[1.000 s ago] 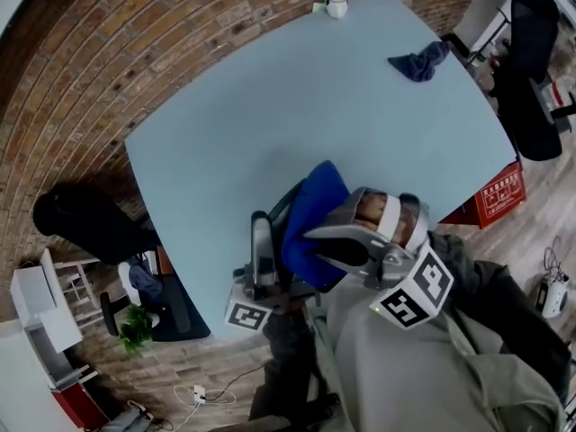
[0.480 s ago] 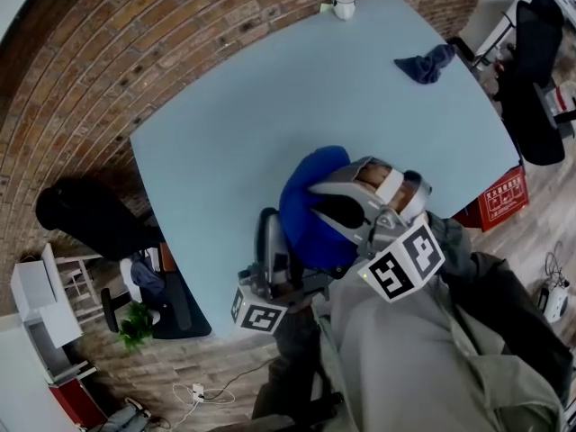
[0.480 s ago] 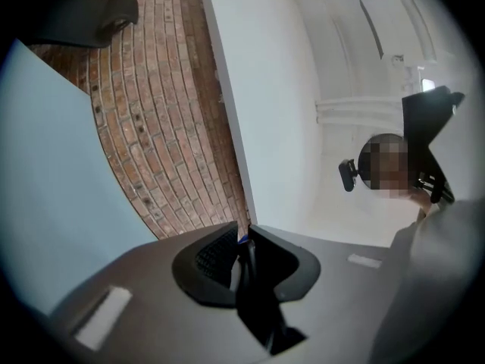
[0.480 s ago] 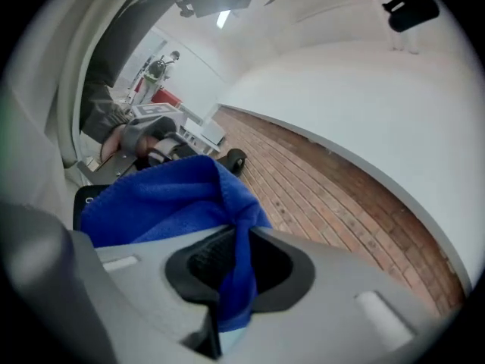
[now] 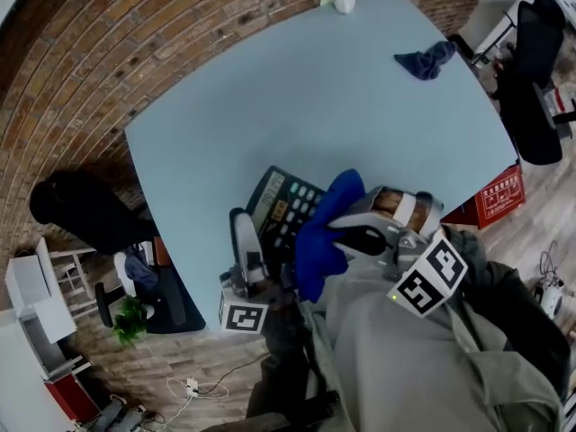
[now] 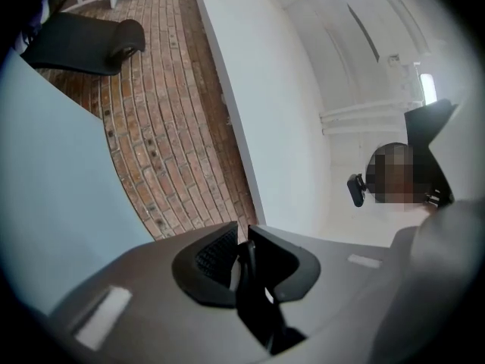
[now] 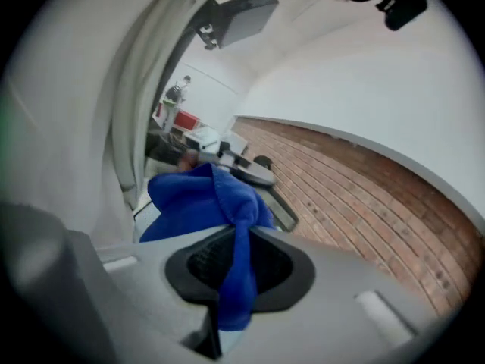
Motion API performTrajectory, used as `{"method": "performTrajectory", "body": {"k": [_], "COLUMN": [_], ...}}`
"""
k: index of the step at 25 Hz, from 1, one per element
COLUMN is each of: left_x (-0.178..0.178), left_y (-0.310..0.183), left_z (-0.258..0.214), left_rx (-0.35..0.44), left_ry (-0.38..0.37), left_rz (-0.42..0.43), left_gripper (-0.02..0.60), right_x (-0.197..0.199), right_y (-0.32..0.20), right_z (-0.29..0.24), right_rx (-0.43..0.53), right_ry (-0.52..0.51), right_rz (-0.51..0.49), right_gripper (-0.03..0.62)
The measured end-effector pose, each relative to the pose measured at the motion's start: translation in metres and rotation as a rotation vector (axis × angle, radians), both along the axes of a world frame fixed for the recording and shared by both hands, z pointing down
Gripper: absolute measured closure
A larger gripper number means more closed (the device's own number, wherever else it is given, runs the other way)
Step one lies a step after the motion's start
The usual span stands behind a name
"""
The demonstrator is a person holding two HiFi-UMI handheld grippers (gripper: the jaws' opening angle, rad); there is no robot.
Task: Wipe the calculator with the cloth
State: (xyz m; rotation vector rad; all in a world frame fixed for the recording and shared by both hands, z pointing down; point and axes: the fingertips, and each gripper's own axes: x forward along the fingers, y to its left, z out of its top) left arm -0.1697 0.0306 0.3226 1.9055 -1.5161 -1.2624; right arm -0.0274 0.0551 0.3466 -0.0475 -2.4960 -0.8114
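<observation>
The left gripper (image 6: 242,258) has its jaws squeezed almost together on the thin edge of the calculator (image 5: 283,207), holding it tipped up over the near edge of the table (image 5: 270,88). The right gripper (image 7: 239,268) pinches a fold of the blue cloth (image 5: 324,234), and the puffy part of the cloth lies against the calculator's right side. To wipe well, the person should probably rub the puffy part softly across the keys and the screen, and hold the calculator tight so it does not twist or slip out.

i'm looking at an office, i think: big pale blue table (image 5: 270,106), black office chair (image 5: 531,88), mug (image 5: 344,1), brick floor (image 5: 99,70).
</observation>
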Motion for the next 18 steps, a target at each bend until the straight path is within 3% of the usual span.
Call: {"method": "performTrajectory", "body": {"k": [2,4,9,12,15,18], "left_x": [0.0,-0.001,-0.012,-0.02,-0.029,-0.033], "left_y": [-0.003,-0.004,0.0,0.004,0.01,0.012], "left_z": [-0.003,-0.003,0.003,0.006,0.008,0.007], "left_rx": [0.006,0.01,0.014,0.027,0.046,0.062], "left_ry": [0.048,0.101,0.197,0.259,0.319,0.351], "left_rz": [-0.007,-0.026,-0.1,-0.119,-0.136,-0.132], "left_gripper": [0.54,0.54,0.54,0.54,0.54,0.54], "right_x": [0.008,0.007,-0.017,-0.02,-0.009,0.008], "right_y": [-0.025,-0.022,0.062,0.077,0.054,0.005], "right_z": [0.001,-0.005,-0.015,-0.016,-0.022,-0.023], "right_rx": [0.034,0.056,0.062,0.093,0.081,0.11], "right_ry": [0.003,-0.018,-0.082,-0.095,-0.119,-0.133], "right_rz": [0.094,0.102,-0.121,-0.167,-0.108,0.045], "right_gripper": [0.542,0.542,0.542,0.542,0.542,0.542]}}
